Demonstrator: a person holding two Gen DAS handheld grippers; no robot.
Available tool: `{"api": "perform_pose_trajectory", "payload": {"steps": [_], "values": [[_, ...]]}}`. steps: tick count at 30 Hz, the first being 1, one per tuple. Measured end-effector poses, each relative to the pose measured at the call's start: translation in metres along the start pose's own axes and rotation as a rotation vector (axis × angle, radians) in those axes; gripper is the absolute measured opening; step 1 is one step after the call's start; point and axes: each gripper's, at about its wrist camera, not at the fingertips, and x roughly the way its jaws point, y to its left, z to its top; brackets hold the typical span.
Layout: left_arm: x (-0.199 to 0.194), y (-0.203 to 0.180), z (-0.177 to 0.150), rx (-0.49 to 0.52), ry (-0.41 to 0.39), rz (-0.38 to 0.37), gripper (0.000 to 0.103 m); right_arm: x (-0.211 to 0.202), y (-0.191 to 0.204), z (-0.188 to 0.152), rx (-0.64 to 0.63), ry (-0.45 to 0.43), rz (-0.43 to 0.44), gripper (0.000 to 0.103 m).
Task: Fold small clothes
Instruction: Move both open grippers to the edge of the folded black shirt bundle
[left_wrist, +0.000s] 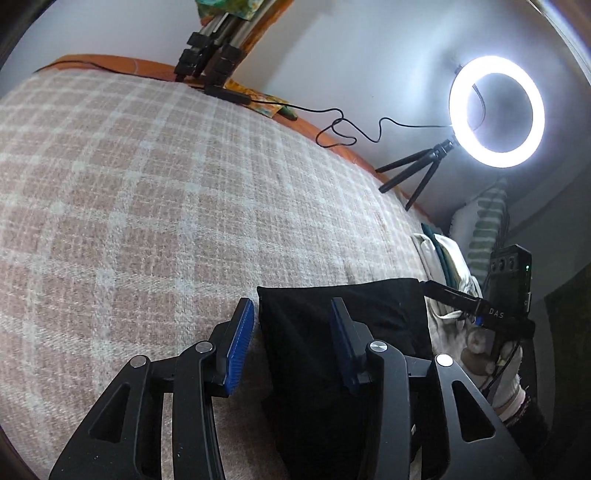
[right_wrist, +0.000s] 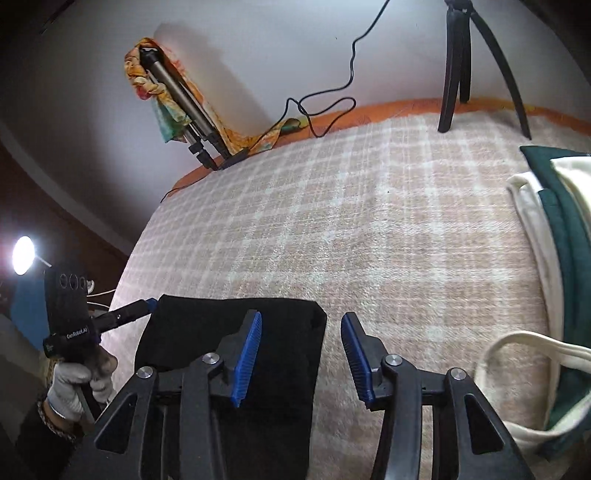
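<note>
Our left gripper (left_wrist: 291, 325) hovers with its jaws part open and holding nothing, straddling the near left edge of the black garment (left_wrist: 343, 354), one blue pad over the checked blanket (left_wrist: 147, 206), the other over the cloth. The garment lies flat as a dark, squared panel near the front edge of the bed, seemingly already folded. Further right, our right gripper (right_wrist: 301, 347) hangs likewise part open and empty over the panel's right edge (right_wrist: 229, 350), its outer pad above bare blanket. At the right margin of the blanket waits a pile of cream and dark green clothes (right_wrist: 554, 229). We judge one fold just finished and released. The next move calls for either another fold of the black piece or setting it aside and drawing a fresh item from the pile.
</note>
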Motion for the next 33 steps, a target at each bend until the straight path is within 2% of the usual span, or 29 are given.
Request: {"api": "perform_pose_trajectory", "payload": {"steps": [2, 5, 7, 9, 12, 15, 16, 17, 18, 19, 20, 25, 27, 31, 33], "values": [[0.005, 0.001, -0.001, -0.005, 0.008, -0.008, 0.04, 0.01, 0.002, 0.002, -0.003, 0.014, 0.003, 0.047], [0.012, -0.004, -0.002, 0.032, 0.014, 0.007, 0.035, 0.02, 0.004, 0.004, 0.002, 0.037, 0.031, 0.026], [0.014, -0.006, -0.003, 0.052, -0.004, 0.026, 0.002, 0.024, 0.009, 0.004, -0.02, 0.04, 0.016, 0.004], [0.012, -0.012, -0.004, 0.09, -0.042, 0.08, 0.002, 0.022, 0.016, 0.004, -0.056, 0.021, -0.024, 0.0], [0.008, -0.02, -0.003, 0.157, -0.079, 0.173, 0.002, 0.014, 0.02, 0.008, -0.093, -0.034, -0.091, 0.0], [0.003, -0.018, 0.0, 0.163, -0.095, 0.215, 0.002, 0.022, 0.018, 0.009, -0.108, 0.005, -0.133, 0.001], [0.001, -0.017, 0.001, 0.158, -0.102, 0.218, 0.006, 0.025, 0.018, 0.009, -0.11, 0.02, -0.145, 0.005], [-0.002, -0.017, 0.001, 0.158, -0.11, 0.224, 0.008, 0.026, 0.019, 0.009, -0.112, 0.029, -0.194, 0.011], [-0.005, -0.018, 0.002, 0.16, -0.116, 0.223, 0.009, 0.025, 0.02, 0.009, -0.122, 0.023, -0.23, 0.029], [-0.008, -0.02, 0.003, 0.163, -0.118, 0.21, 0.01, 0.02, 0.023, 0.009, -0.14, -0.004, -0.274, 0.034], [-0.01, -0.023, 0.003, 0.169, -0.121, 0.201, 0.01, 0.015, 0.025, 0.009, -0.151, -0.023, -0.286, 0.034], [-0.009, -0.053, -0.005, 0.243, -0.115, 0.117, 0.01, -0.007, 0.055, 0.007, -0.238, -0.104, -0.187, 0.032], [-0.001, -0.07, -0.013, 0.31, -0.084, 0.094, 0.011, -0.002, 0.066, 0.004, -0.264, -0.091, -0.147, 0.03], [0.018, -0.09, -0.026, 0.409, -0.021, 0.092, 0.011, 0.016, 0.076, -0.004, -0.29, -0.044, -0.137, 0.028], [0.031, -0.091, -0.033, 0.443, 0.044, 0.098, 0.011, 0.024, 0.077, -0.008, -0.298, -0.012, -0.121, 0.027]]}}
